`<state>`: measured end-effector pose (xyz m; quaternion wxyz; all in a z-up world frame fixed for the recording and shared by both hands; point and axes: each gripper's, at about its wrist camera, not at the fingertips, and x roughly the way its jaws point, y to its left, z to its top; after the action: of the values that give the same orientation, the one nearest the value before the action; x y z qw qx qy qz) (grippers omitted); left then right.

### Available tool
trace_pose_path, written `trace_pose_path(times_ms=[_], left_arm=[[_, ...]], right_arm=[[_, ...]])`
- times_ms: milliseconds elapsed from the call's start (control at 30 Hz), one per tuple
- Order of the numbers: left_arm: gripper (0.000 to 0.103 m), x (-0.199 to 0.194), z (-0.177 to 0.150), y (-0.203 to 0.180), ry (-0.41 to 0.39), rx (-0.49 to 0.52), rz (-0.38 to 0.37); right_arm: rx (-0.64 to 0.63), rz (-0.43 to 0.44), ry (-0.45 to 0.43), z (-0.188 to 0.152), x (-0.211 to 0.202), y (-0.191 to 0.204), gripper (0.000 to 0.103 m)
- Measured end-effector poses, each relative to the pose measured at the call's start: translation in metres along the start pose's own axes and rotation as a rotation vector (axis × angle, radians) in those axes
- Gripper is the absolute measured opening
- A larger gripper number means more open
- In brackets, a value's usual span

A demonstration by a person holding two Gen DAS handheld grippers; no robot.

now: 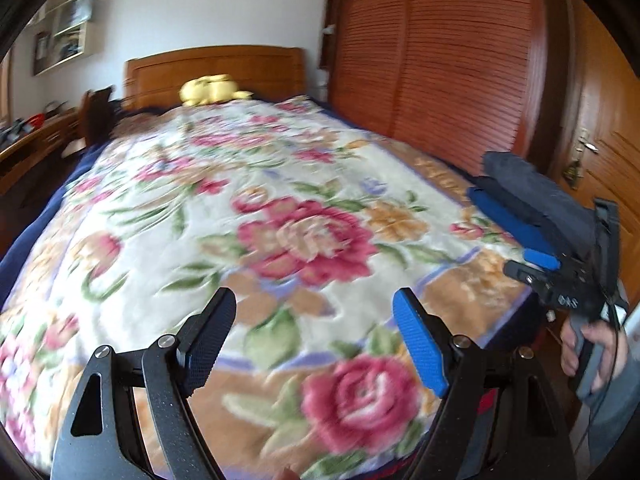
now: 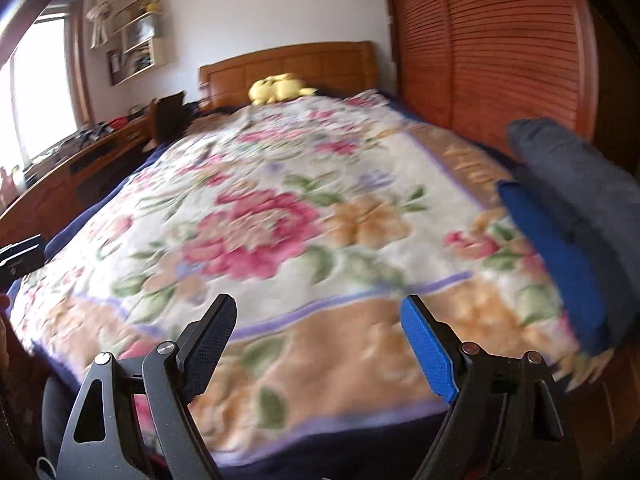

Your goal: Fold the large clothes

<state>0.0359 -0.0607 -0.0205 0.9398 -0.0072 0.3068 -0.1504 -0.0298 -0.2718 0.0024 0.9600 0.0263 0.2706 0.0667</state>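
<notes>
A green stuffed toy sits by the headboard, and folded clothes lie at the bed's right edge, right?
The stuffed toy is yellow, not green: see the right wrist view. It sits by the headboard, folded clothes at the bed's right edge.

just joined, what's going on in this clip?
A person holds a claw in each hand over a bed's floral blanket. The left claw and right claw are both open and empty. A folded-looking grey and blue stack sits at the bed's right edge. Nothing is gripped right now.
</notes>
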Motion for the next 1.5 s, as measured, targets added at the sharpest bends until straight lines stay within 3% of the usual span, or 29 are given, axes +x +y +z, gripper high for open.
trace_pose_path(times_ms=[200, 400, 800, 1133, 1500], left_arm=[[0.081, -0.008, -0.023, 0.029, 0.023, -0.038, 0.120], [0.081, -0.024, -0.031, 0.046, 0.021, -0.074, 0.189], [0.081, -0.092, -0.009, 0.042, -0.127, -0.068, 0.215], [0.081, -0.137, 0.005, 0.028, -0.238, -0.027, 0.243], [0.081, -0.142, 0.004, 0.021, -0.252, -0.022, 0.252]], right_arm=[[-0.031, 0.055, 0.015, -0.006, 0.014, 0.029, 0.085], [-0.059, 0.092, -0.021, 0.001, 0.019, 0.047, 0.085], [-0.101, 0.143, -0.158, 0.004, -0.001, 0.079, 0.085], [-0.112, 0.128, -0.266, -0.008, -0.030, 0.084, 0.085], [-0.102, 0.120, -0.299, -0.016, -0.029, 0.077, 0.085]])
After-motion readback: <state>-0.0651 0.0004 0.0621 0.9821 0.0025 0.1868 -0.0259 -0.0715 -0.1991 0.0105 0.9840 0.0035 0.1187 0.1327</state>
